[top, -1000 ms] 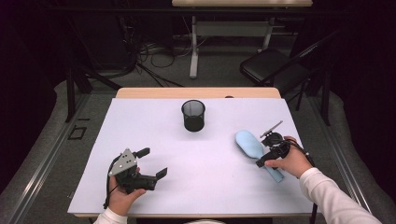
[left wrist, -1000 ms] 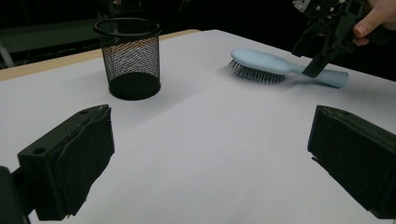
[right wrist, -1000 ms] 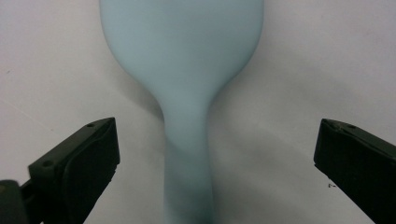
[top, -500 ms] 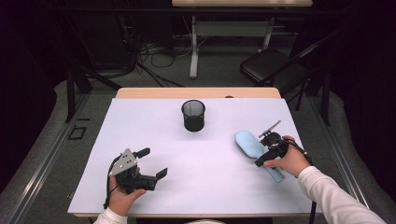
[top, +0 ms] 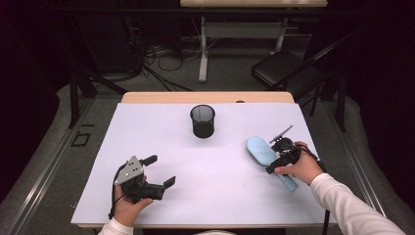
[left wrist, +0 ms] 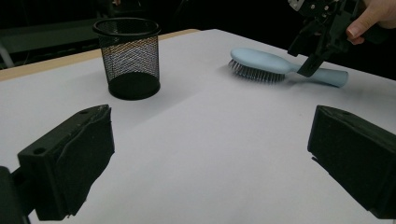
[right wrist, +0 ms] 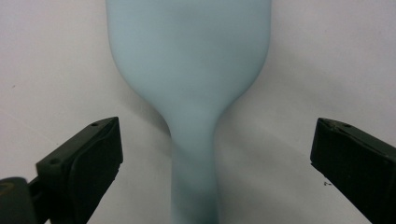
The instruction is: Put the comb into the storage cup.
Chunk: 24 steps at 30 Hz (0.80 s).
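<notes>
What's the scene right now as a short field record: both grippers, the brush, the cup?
right gripper: open, jaws straddling the brush handle, not yet closed on it
left gripper: open, holding nothing, at the near left of the table
hairbrush: light blue, lying bristles down on the white table, handle toward the person's right hand
mesh cup: black, upright, far centre, apart from the brush
likely next move: close the right jaws on the handle
</notes>
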Motion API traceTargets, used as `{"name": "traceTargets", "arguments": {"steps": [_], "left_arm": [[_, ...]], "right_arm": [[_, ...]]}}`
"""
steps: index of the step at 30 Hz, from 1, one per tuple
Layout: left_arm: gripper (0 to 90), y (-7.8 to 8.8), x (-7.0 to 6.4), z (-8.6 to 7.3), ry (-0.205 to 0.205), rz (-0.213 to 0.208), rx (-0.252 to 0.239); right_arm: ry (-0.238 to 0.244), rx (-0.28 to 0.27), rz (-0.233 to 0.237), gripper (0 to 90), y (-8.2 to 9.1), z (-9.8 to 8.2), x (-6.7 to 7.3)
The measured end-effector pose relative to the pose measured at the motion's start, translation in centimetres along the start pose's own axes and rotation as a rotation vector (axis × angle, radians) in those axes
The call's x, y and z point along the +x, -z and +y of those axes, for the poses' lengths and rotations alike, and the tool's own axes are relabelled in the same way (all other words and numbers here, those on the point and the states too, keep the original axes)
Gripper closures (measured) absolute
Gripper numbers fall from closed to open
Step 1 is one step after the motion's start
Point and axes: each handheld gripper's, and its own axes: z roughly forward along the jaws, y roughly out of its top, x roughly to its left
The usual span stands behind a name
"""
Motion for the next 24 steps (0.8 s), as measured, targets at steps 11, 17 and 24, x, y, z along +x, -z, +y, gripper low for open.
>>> {"name": "traceTargets", "arguments": {"steps": [11, 17, 24], "left_arm": [[0.6, -0.04, -0.02, -0.01, 0.003, 0.0, -0.004], [0.6, -0.05, -0.02, -0.01, 0.003, 0.0, -0.004], [0.6, -0.01, 0.0, 0.0, 0.004, -0.001, -0.002]], "right_arm": [[0.005, 0.011, 0.0, 2.8, 0.2, 0.11, -0.1], [-0.007, -0.005, 0.004, 4.1, 0.23, 0.15, 0.04], [0.011, 0.028, -0.007, 6.2, 0.26, 0.36, 0.0]]}}
